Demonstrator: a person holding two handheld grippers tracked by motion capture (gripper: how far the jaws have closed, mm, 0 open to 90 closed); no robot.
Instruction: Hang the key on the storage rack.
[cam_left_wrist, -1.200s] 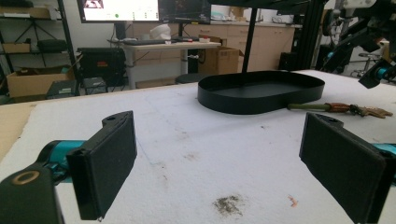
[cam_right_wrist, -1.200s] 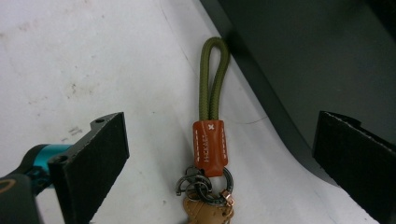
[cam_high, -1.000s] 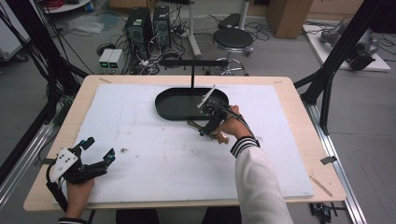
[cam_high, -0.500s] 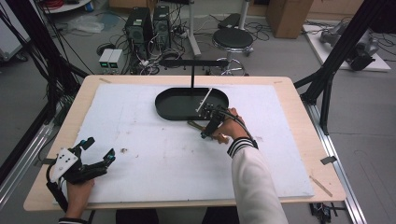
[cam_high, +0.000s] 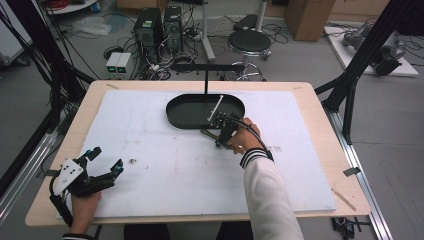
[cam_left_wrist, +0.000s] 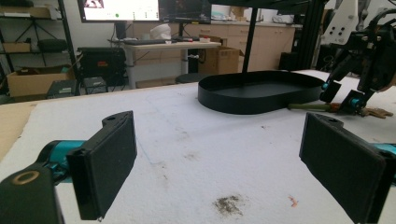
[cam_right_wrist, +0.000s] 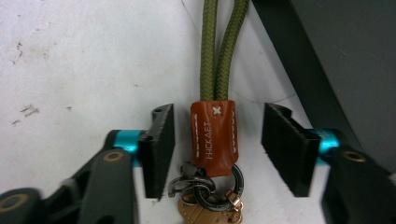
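We have our right claw (cam_right_wrist: 217, 149) lowered over a key lanyard (cam_right_wrist: 215, 135) that lies on the tabletop (cam_high: 320, 175) just in front of the black oval tray (cam_high: 180, 112), toward the far middle of the white sheet. In the right gripper view the jaws straddle the lanyard's brown leather tab, with the green cord running away from us beside the tray's wall and a metal ring with a tan fob at the near end. The jaws have just been closing, yet a gap is visible on both sides of the tab, so the pads are not pressing and nothing is grasped so far. Our left claw (cam_high: 102, 167) rests near the front left corner of the tabletop, its jaws spread wide with nothing between them.

We judge the work to be at its start: the reach is made and the claw is lined up, but the grip, the lift and whatever placing follows, likely into the tray or onto the black T-shaped stand (cam_high: 206, 67) behind it, are all left to do. The tray looks empty.

The white sheet is scuffed, with a few dark smudges near the left claw. Around the tabletop stand black frame posts; beyond the far edge we see computer towers (cam_high: 157, 25), tangled cables and a round stool (cam_high: 249, 41) on the grey floor.
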